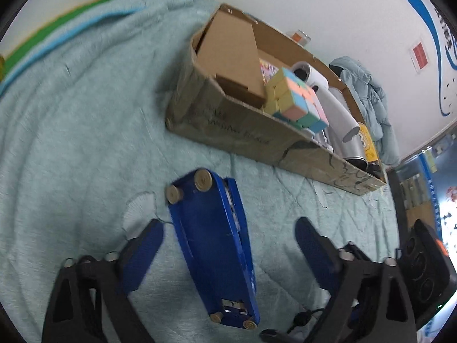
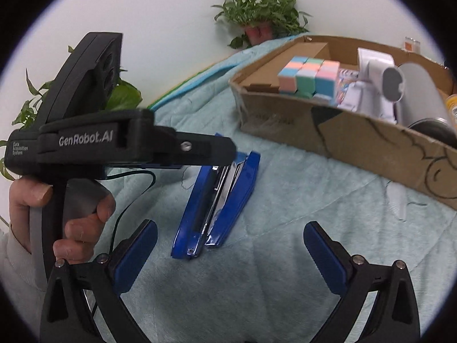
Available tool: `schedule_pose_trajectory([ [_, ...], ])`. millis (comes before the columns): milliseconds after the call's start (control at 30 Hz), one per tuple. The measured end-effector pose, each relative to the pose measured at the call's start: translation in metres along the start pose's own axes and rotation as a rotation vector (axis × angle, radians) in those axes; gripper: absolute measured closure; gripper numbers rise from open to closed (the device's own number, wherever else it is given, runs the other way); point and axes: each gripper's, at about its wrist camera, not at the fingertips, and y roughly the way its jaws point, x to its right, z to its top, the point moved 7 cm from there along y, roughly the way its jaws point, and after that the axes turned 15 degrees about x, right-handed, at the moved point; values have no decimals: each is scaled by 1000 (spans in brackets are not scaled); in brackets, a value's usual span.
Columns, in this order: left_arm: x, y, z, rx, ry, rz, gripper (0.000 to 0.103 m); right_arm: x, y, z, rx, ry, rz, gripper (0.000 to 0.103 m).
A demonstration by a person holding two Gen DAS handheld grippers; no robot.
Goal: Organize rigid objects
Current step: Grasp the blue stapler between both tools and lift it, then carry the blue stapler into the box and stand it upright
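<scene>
A blue stapler [image 1: 205, 243] lies on its side on the teal blanket, its underside with round feet showing in the left wrist view. My left gripper [image 1: 228, 224] stands open around it; the left pad is close to the stapler's edge and the right pad is well clear. In the right wrist view the stapler [image 2: 217, 200] lies just beyond my open right gripper [image 2: 230, 225], with nothing between its fingers. The left gripper [image 2: 231, 151], held by a hand [image 2: 80, 223], reaches over the stapler's far end. Behind stands a cardboard box [image 2: 285, 125] holding a pastel cube [image 2: 308, 77].
The box [image 1: 228, 125] also holds a folded cardboard insert, white items, a silver cylinder [image 2: 420, 85] and a yellow bottle. Potted plants [image 2: 260, 11] stand at the wall. A crumpled teal cloth [image 1: 368, 91] lies behind the box. The blanket [image 1: 71, 143] covers the whole surface.
</scene>
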Motion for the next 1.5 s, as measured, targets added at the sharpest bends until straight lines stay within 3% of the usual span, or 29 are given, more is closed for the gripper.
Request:
schedule_pose_trajectory([
  [67, 2, 8, -6, -32, 3, -11, 26, -3, 4, -4, -12, 9, 7, 4],
  [133, 5, 14, -13, -59, 33, 1, 35, -3, 10, -5, -30, 38, 14, 9],
  [333, 16, 20, -20, -73, 63, 11, 46, -2, 25, -10, -44, 89, -8, 30],
  [467, 29, 22, -26, -85, 83, -3, 47, -1, 32, -7, -48, 104, -31, 46],
  [533, 36, 24, -29, -84, 102, 7, 47, 0, 32, -8, -48, 108, -36, 47],
  [633, 44, 26, -30, -97, 82, -36, 47, 9, 25, -11, -45, 130, -68, 49],
  [800, 54, 14, -22, -48, 44, -67, 38, 35, 10, -16, -37, 296, -79, 67],
  [933, 45, 3, -15, 9, 13, 0, 19, 40, 11, -19, -57, 385, -61, 68],
  [1167, 35, 22, -39, -82, -20, 42, 17, 46, 15, -19, -89, 483, -28, 67],
  [1200, 37, 24, -40, -87, -39, 26, 19, 47, 16, -18, -90, 493, -20, 67],
  [1300, 45, 28, -41, -91, -12, -8, 42, 47, 13, -19, -104, 532, 3, 68],
  [1500, 55, 29, -41, -76, 32, 21, 46, 41, 9, -18, -110, 494, -9, 68],
])
